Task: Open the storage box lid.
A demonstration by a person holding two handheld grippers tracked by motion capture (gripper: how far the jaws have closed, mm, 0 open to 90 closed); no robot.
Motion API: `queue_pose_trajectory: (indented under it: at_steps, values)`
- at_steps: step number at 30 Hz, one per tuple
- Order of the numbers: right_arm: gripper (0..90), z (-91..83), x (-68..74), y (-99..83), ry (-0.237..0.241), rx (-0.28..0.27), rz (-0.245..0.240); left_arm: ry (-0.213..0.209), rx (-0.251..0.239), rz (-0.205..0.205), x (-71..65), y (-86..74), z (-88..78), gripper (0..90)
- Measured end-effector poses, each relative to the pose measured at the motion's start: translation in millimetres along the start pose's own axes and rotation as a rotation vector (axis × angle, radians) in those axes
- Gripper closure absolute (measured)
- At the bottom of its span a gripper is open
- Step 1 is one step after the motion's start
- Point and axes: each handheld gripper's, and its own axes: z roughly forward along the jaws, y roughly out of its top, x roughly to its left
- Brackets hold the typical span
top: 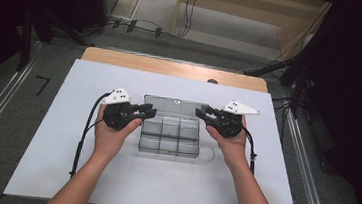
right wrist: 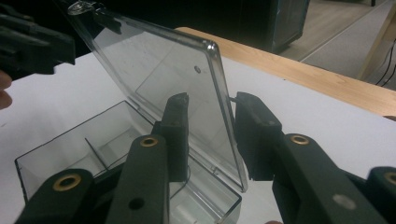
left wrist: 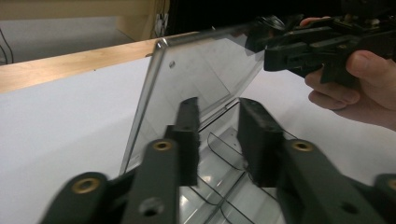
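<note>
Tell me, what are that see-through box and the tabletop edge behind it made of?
The box and its raised lid look like clear, glossy hard plastic: you see the dividers and table through them. The table edge looks like pale wood or wood-look laminate, under a matte white sheet.

Box's (right wrist: 116, 154) front corner beyond frame edge

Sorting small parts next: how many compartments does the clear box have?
6, in two rows of three inside the box: three nearer the raised lid, three nearer the person. Glare may hide further dividers.
</note>
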Motion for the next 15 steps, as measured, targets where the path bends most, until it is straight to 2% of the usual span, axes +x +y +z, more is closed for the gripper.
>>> queue_pose_trajectory:
  at_steps: [2, 4, 8, 10, 12, 15]
  values:
    - [65.6, 1.5, -2.7, 0.8, 0.003, -0.004, 0.004, 0.0, -0.003, -0.007, 3.7, -3.1, -2.6, 63.8]
    - [66.1, 2.5, -4.7, 1.5, 0.007, -0.002, 0.012, 0.02, -0.002, -0.02, 7.8, -6.2, -3.6, 58.9]
    - [67.2, 3.8, -7.8, 1.8, 0.009, -0.002, 0.033, 0.084, -0.009, -0.043, 15.1, -7.9, -1.8, 40.8]
    - [67.4, 4.9, -8.7, 1.9, 0.007, -0.003, 0.042, 0.101, -0.019, -0.061, 20.3, -8.3, 0.4, 32.7]
    - [67.7, 5.9, -9.7, 1.8, 0.007, -0.009, 0.046, 0.112, -0.023, -0.065, 25.0, -9.6, 3.6, 31.4]
    - [68.1, 7.1, -11.5, 0.9, 0.009, -0.013, 0.061, 0.123, 0.004, -0.074, 31.3, -12.0, 13.4, 31.4]
